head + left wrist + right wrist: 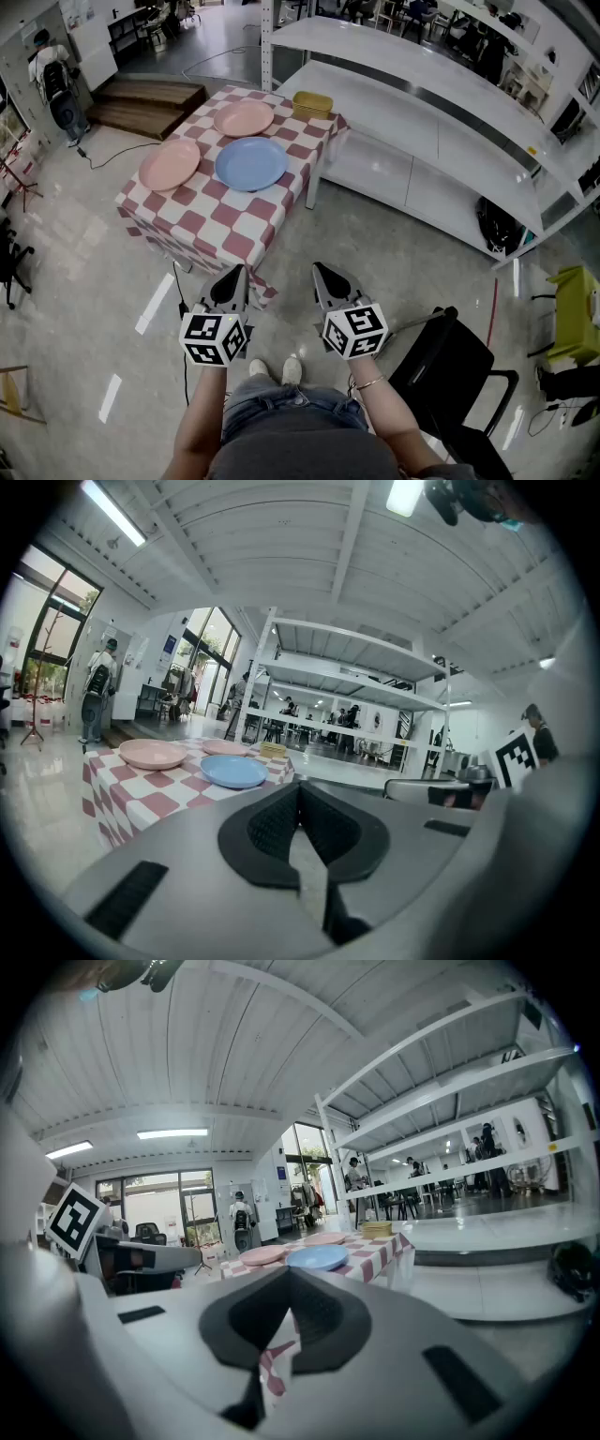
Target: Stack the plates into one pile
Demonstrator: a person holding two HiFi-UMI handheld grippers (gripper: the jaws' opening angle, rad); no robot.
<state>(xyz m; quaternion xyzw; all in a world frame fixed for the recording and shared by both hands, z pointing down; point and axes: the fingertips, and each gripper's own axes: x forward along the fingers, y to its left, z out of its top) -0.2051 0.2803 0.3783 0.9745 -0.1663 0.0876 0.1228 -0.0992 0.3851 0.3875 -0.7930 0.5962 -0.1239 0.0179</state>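
Lying apart on the desk, 3 empty plates: left pink plate at its left edge, far pink plate by the far edge, blue plate mid-desk. Left gripper and right gripper jaws closed, empty.

A blue plate, round and shallow, is laid right side up near the middle of the red-and-white checkered table. A pink plate of like shape is set just beside it on the left, with a narrow gap between them. A second pink plate is placed behind the blue one, rims close together; whether they touch cannot be told. None is stacked.
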